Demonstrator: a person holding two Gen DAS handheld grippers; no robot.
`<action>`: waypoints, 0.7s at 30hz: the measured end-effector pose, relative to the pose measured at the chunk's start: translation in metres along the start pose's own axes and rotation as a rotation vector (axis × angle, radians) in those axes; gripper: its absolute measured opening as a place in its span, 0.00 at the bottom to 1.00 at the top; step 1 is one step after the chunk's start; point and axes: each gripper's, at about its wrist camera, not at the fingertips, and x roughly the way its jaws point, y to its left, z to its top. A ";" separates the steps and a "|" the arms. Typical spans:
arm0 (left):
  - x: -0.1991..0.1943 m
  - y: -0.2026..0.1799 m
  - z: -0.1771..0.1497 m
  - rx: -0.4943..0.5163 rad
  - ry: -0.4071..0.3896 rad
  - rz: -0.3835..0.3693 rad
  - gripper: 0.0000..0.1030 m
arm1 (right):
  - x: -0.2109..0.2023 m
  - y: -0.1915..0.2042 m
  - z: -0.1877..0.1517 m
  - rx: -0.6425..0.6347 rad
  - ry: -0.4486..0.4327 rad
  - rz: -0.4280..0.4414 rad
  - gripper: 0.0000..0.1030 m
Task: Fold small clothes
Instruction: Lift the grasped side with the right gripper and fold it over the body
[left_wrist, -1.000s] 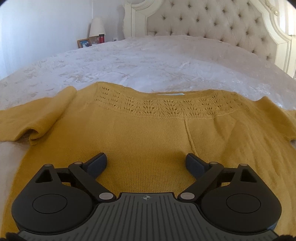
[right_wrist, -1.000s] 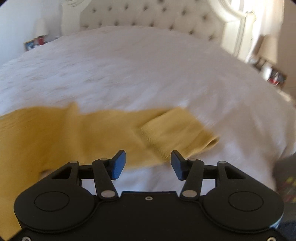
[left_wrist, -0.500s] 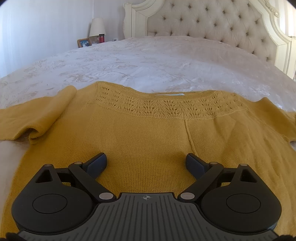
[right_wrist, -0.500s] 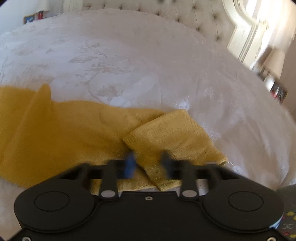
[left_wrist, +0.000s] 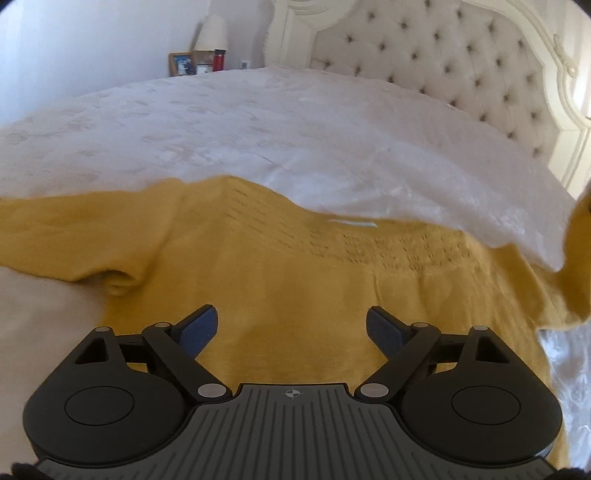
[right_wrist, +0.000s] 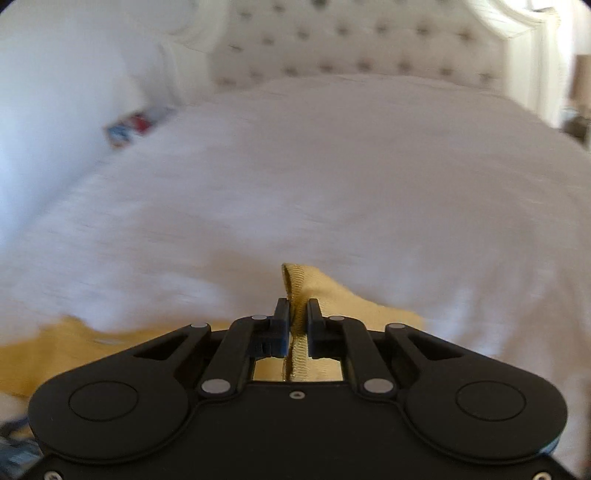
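On the bed (left_wrist: 295, 140), left wrist view: the yellow knit sweater (left_wrist: 295, 295) lies spread flat on the white cover, neckline toward the headboard (left_wrist: 443, 55). Its sleeve on my left (left_wrist: 74, 243) is laid out sideways, cuff end out of frame. My left tongs (left_wrist: 291, 325) hang over the lower body of the sweater, jaws wide apart, holding nothing. They point along the bed toward the headboard, roughly level; I can't tell if the tips touch the knit. At the frame's right edge a flap of yellow knit (left_wrist: 576, 266) stands up off the cover, which I take to be the other sleeve, lifted.

Right wrist view, heavily blurred: my right tongs (right_wrist: 297, 321) are closed on the ribbed cuff (right_wrist: 295, 284) of that sleeve. The rib edge stands upright between the jaws and runs down behind them. The rest of the sleeve trails off to the right on the cover. Tongs aim up the bed, raised clear of the cover.

Step in hand, my read: first fold, right sleeve in over the body. Next move calls for carrying the cuff across toward the sweater's middle, laying it flat, then releasing. The left tongs look placed to pin the body so it doesn't drag. Risk: loose knit bunches at the shoulder if I pull too fast.
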 end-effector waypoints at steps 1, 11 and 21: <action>-0.004 0.005 0.002 -0.004 0.003 -0.002 0.86 | -0.003 0.018 0.004 -0.001 0.000 0.051 0.14; -0.035 0.059 0.006 -0.065 0.002 0.023 0.86 | 0.034 0.172 -0.016 -0.064 0.087 0.372 0.14; -0.028 0.076 -0.002 -0.070 0.026 -0.010 0.86 | 0.086 0.225 -0.086 -0.096 0.187 0.496 0.27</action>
